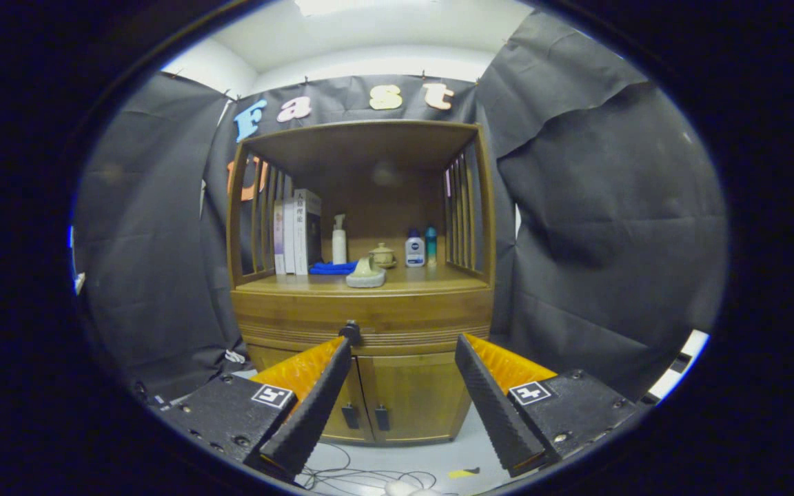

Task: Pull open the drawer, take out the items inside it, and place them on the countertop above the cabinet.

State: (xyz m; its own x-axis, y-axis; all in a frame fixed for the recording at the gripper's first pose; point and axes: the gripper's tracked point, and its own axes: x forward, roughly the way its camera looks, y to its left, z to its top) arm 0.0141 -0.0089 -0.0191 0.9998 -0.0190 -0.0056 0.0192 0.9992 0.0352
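On the countertop (431, 281) of the wooden cabinet (362, 324), starting at the slatted left side, three books (296, 233) stand upright with their spines facing out; the print on the spines is too small to read. Next comes a white spray bottle (339, 239) standing at the back, with a blue cloth (332, 268) lying flat in front of it. A pale rounded dish (366, 275) sits near the front edge, and just behind it a small lidded pot (382, 255). Further right stand a white bottle with a dark blue label (415, 249) and a slim teal bottle (431, 244), touching or nearly so.

Below the countertop the drawer (362, 322) is closed, its long front running left to right and facing the camera. Its dark knob (351, 331) shows just above the tip of the left finger. Two lower doors (397, 396) are partly hidden by the fingers.

The gripper (404, 348) hangs short of the drawer front, fingers spread wide with nothing between them. Cables (362, 475) trail on the floor beneath.
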